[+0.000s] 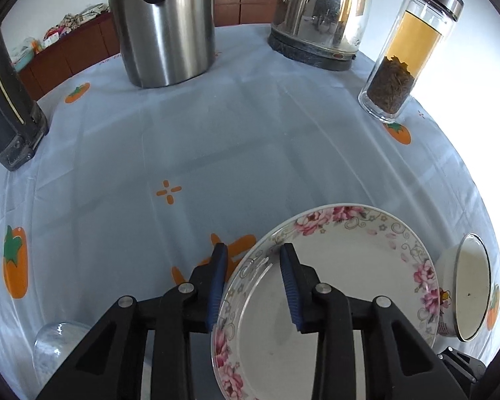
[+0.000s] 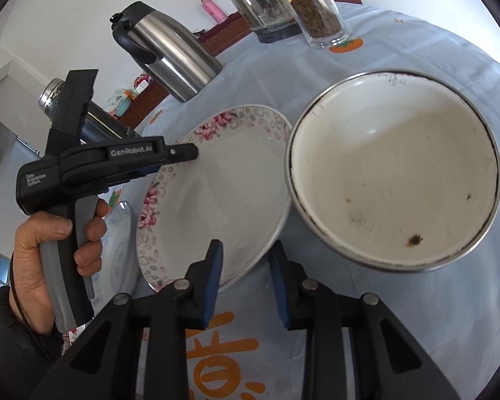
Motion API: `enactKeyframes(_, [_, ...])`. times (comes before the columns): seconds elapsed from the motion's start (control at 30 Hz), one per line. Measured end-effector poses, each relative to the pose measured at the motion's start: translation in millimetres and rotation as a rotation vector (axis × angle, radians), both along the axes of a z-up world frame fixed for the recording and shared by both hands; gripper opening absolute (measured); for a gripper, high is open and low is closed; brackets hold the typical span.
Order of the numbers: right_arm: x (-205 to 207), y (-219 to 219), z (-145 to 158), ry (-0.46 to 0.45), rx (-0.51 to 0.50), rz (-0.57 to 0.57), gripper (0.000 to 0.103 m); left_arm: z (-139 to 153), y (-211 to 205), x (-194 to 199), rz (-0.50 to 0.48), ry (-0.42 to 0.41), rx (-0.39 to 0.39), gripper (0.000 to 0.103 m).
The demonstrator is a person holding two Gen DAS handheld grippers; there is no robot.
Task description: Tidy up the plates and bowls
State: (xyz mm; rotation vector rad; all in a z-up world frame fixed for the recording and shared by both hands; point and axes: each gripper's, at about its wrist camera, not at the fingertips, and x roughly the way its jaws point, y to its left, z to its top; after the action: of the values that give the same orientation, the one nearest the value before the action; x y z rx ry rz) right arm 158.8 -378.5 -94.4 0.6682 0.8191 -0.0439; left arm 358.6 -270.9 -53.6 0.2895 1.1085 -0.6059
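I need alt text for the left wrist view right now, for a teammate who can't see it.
The left hand-held gripper straddles the rim of a floral plate on a light tablecloth with orange prints. A white bowl sits beside the plate; a steel flask, kettle and tea bottle stand behind.

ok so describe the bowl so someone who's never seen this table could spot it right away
On the pale blue tablecloth with orange fruit prints, find the flower-rimmed plate. The bowl sits right beside it, on the side away from the left gripper. It is deep and cream-white inside with a dark rim and small brown specks; the plate is shallow with pink flowers.
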Motion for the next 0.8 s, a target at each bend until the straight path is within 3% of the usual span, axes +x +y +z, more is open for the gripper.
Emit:
enactKeyframes(0.53, [-2,2,21,-0.046,-0.112,-0.014,0.028,17,23,-16,0.022,-0.007,-0.061,0.035])
enactKeyframes(0.8, [6,22,42,-0.109,-0.132,0.078,0.029,26,61,-21,0.093,-0.032,-0.071,0.035])
